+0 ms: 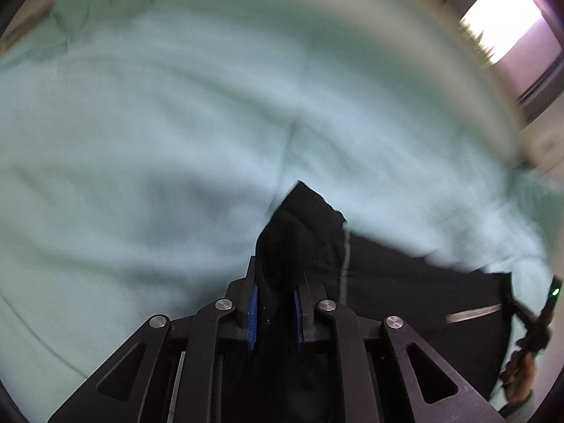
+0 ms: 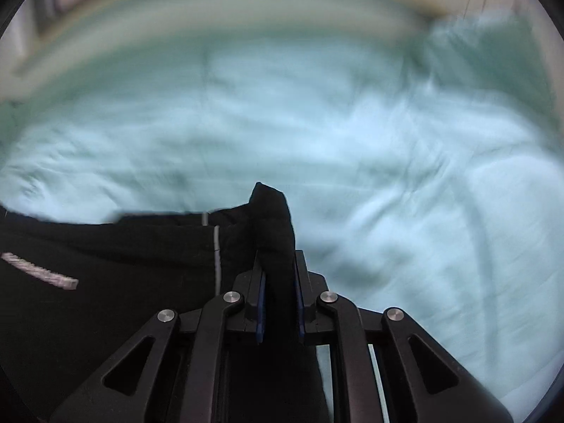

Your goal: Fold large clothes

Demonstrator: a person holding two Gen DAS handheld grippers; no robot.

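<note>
A black garment with thin grey stripes hangs stretched between my two grippers above a pale green bedsheet. My left gripper is shut on one bunched corner of the black garment, which sticks out past the blue pads. My right gripper is shut on the other corner of the garment, which spreads to its left. The right gripper and the hand holding it show at the far right of the left wrist view. Both views are motion-blurred.
The wrinkled sheet covers a bed that fills both views. A bright window and a wall lie beyond the bed's far edge at upper right in the left wrist view.
</note>
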